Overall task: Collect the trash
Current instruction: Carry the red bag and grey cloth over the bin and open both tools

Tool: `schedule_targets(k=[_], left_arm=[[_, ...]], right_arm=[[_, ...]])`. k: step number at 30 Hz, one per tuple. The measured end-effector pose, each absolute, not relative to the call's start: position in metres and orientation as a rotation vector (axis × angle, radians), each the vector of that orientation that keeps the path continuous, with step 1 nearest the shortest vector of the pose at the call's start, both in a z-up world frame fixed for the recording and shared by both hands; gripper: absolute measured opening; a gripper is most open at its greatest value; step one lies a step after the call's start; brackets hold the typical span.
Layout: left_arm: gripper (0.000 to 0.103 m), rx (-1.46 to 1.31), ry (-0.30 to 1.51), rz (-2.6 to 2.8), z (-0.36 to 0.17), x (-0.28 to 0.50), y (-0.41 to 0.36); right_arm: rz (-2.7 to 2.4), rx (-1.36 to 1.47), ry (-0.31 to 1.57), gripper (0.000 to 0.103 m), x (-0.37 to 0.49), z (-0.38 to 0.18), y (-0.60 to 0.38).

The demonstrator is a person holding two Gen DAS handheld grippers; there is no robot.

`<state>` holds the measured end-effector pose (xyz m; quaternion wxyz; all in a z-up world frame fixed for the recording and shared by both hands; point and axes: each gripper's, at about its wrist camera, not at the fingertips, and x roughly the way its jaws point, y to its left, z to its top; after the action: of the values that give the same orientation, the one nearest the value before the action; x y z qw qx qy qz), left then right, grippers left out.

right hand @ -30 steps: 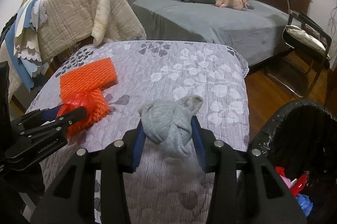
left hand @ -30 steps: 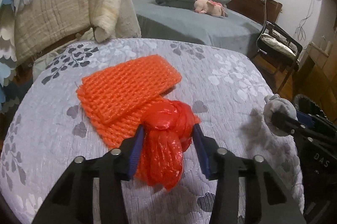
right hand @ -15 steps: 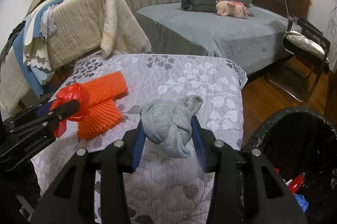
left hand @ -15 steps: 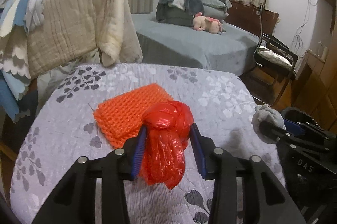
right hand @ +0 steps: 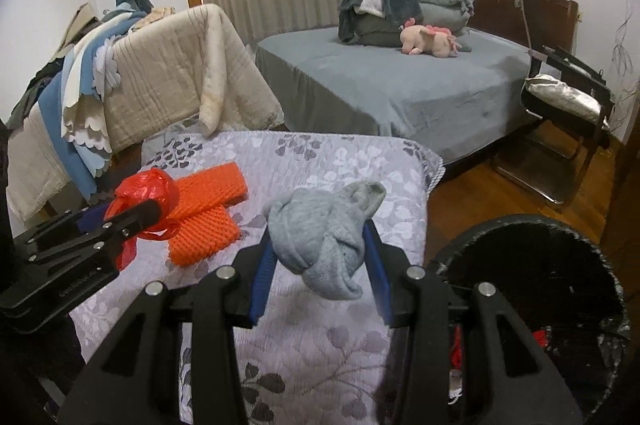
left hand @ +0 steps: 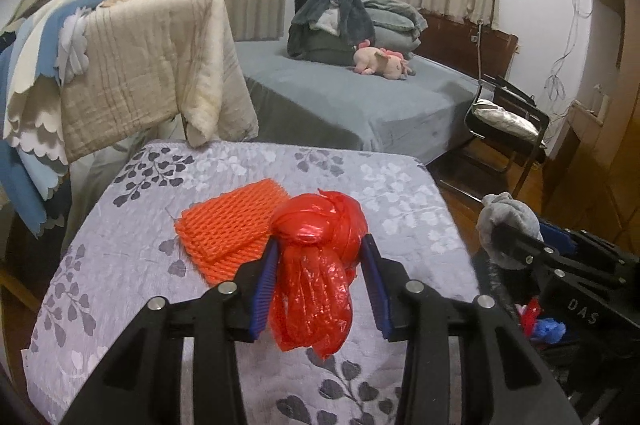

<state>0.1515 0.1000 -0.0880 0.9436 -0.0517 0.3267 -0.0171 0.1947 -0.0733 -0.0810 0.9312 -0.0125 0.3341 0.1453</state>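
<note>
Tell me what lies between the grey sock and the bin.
Nothing: in the right wrist view, only the right gripper's finger and a sliver of table separate sock from bin.

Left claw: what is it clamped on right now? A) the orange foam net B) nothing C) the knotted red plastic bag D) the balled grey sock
C: the left claw pinches the knotted red plastic bag between its blue pads, held above the orange foam nets.

Counted up: two orange foam-mesh sleeves, one knotted red plastic bag, one balled grey knit sock, one black-lined trash bin, and one pink plush toy are seen.
</note>
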Motion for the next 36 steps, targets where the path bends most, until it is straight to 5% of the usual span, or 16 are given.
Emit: schedule_targets(k=[36], left_arm=[[0.041,-0.011,0.598,-0.366,-0.055,0.113,-0.066]], right_arm=[[-0.033,0.027,0.614,0.041,0.11,-0.053,-0.243]])
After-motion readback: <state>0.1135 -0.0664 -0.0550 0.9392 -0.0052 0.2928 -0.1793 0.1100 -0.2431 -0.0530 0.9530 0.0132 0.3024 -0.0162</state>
